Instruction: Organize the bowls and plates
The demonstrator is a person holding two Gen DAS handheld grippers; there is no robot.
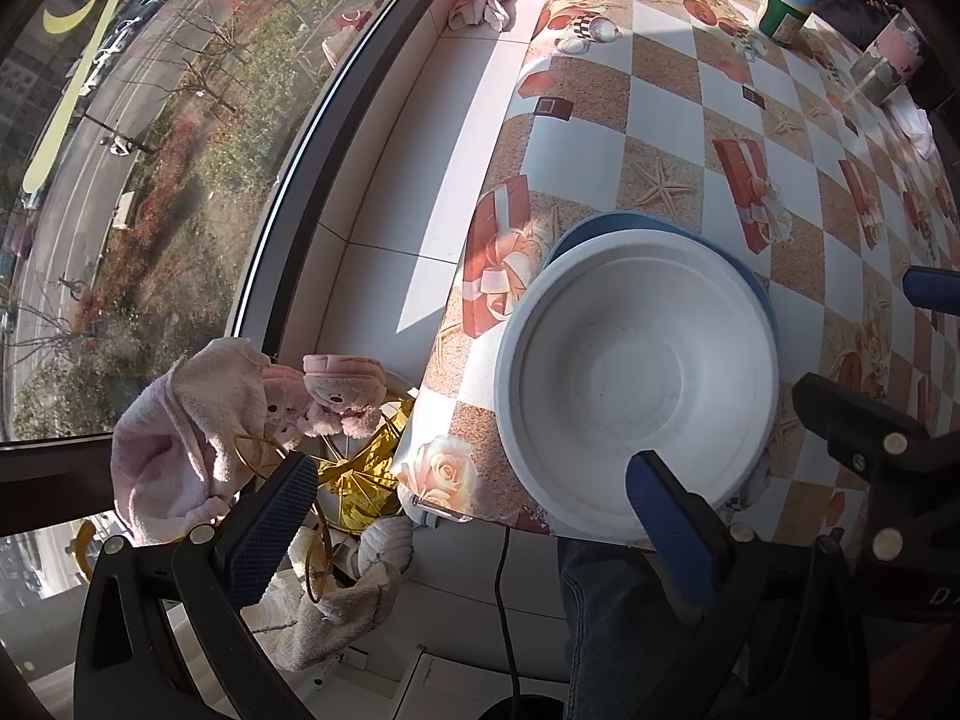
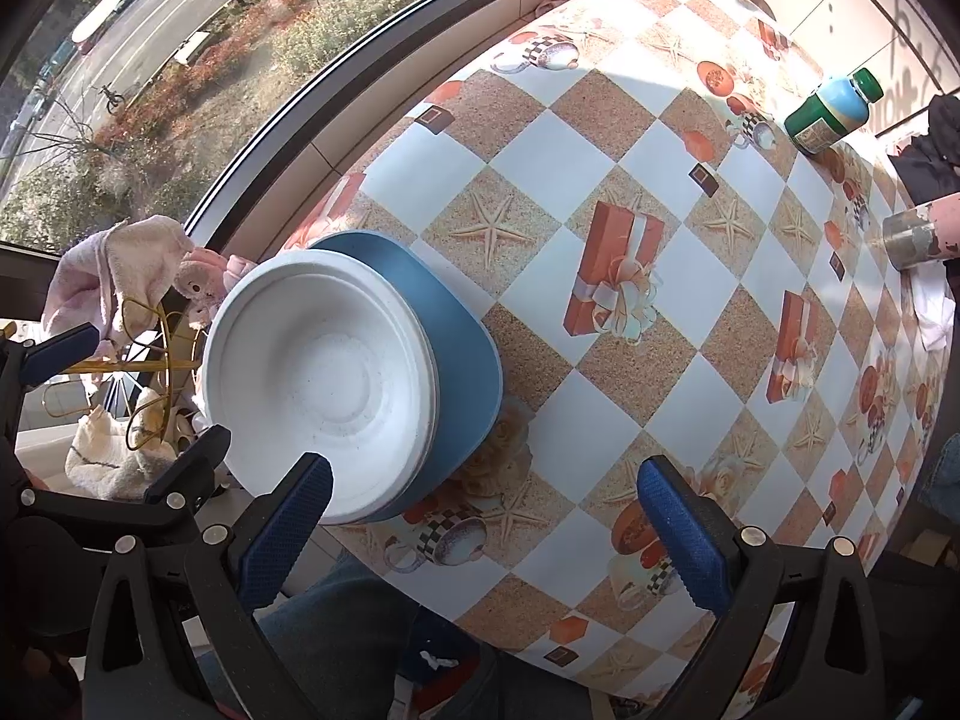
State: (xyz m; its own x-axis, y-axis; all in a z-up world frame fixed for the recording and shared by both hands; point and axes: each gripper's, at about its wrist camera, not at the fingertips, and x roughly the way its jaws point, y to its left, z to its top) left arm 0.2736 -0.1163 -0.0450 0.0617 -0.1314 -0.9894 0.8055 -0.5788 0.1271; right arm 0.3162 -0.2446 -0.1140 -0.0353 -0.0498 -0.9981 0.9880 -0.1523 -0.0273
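A tabletop [image 2: 630,192] in a checked, gift-box-print cloth stands by a window, with the task's crockery gathered at its near corner. There a blue plate [image 2: 462,372] lies flat, carrying a stack of white bowls [image 2: 324,372] nested one inside another, the stack's near rim overhanging the tabletop's edge. No other plates or bowls show loose on the cloth, so the stacking looks largely done; what is left, if anything, would seem to be squaring the stack or moving it back from the edge. A green bottle [image 2: 831,111] and a taped can [image 2: 912,237] stand well apart at the far side. The right hand-held gripper [image 2: 480,501] hovers wide open over the cloth just beside the stack, holding nothing, its left pad overlapping the bowls' rim in view; contact cannot be judged. The left hand-held gripper [image 1: 468,495] is likewise spread wide and empty, one pad over the bowls' near rim.
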